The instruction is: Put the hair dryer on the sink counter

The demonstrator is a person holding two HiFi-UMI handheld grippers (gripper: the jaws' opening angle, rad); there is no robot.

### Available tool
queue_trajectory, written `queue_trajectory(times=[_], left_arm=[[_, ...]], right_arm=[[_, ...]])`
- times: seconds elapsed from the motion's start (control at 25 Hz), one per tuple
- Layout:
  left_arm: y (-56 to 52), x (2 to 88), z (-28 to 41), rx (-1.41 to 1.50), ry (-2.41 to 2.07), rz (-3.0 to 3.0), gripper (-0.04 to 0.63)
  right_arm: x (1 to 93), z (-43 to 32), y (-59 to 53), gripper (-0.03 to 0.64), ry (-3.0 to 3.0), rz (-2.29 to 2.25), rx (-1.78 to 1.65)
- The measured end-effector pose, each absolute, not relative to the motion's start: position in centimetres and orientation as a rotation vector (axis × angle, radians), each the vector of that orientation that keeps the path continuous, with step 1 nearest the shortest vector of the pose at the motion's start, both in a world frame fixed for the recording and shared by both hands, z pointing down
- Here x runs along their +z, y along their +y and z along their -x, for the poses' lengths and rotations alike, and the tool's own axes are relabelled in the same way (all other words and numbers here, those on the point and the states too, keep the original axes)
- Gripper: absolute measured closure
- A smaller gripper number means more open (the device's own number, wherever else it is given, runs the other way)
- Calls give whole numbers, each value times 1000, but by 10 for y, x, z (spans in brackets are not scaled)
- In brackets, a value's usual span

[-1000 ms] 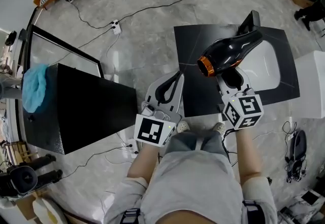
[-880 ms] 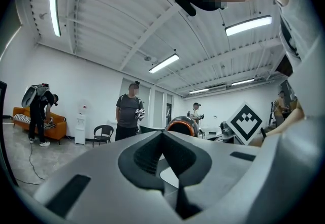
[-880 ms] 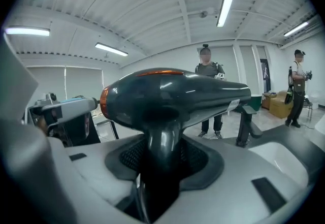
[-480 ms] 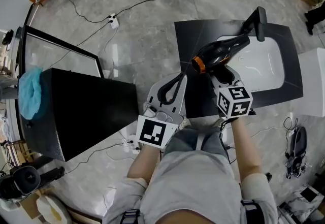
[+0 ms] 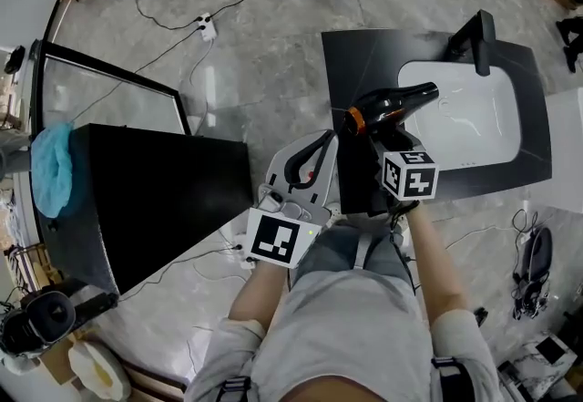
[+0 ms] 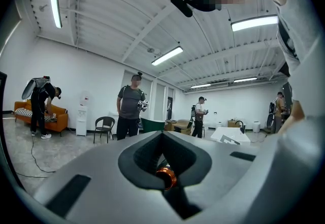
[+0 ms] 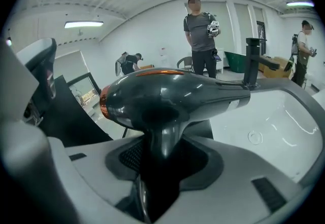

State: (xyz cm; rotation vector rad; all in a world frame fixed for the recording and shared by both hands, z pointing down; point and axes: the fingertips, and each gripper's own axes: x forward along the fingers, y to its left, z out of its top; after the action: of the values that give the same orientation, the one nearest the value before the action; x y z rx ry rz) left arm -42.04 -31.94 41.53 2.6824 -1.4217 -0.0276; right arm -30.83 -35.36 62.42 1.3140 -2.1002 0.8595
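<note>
Dryer status: hair dryer point(image 5: 387, 107) is off the surface, held by its handle in the right gripper point(image 5: 383, 138). The jaws are partway closed and clamp the handle on both sides, which shows clearly in the right gripper view point(image 7: 157, 167). The body point(image 7: 172, 93) lies crosswise above the jaws, with the orange-ringed end pointing to the person's left.

Position: from the head view it hangs over the sink counter point(image 5: 351, 63), on the dark strip left of the white basin point(image 5: 469, 122), with the rear end reaching over the basin edge. The black faucet point(image 5: 475, 31) is at the far side, well apart. I can't confirm any contact with the countertop; it looks airborne.

Left gripper point(image 5: 319, 143): fingers pressed together with nothing between them. It's parked just left of the counter edge and plays no part in the hold.

Further out: black cabinet point(image 5: 155, 190) to the left with a blue cloth point(image 5: 50, 163) on its far edge, cables on the floor, and people standing around the room.

Progress, my read: pick and carry are done and the dryer is over the target. What's left is to lower it until the body rests on the flat dark part, open the right jaws and back off. Main risk is placing it too near the basin lip, where it could roll in.
</note>
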Motion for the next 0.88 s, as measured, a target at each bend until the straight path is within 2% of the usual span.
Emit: queue_trajectory(times=[0.88], left_arm=[[-339, 428, 432, -15, -1412, -2652, 584]], right_arm=[[665, 315, -357, 420, -1955, -1260, 850]])
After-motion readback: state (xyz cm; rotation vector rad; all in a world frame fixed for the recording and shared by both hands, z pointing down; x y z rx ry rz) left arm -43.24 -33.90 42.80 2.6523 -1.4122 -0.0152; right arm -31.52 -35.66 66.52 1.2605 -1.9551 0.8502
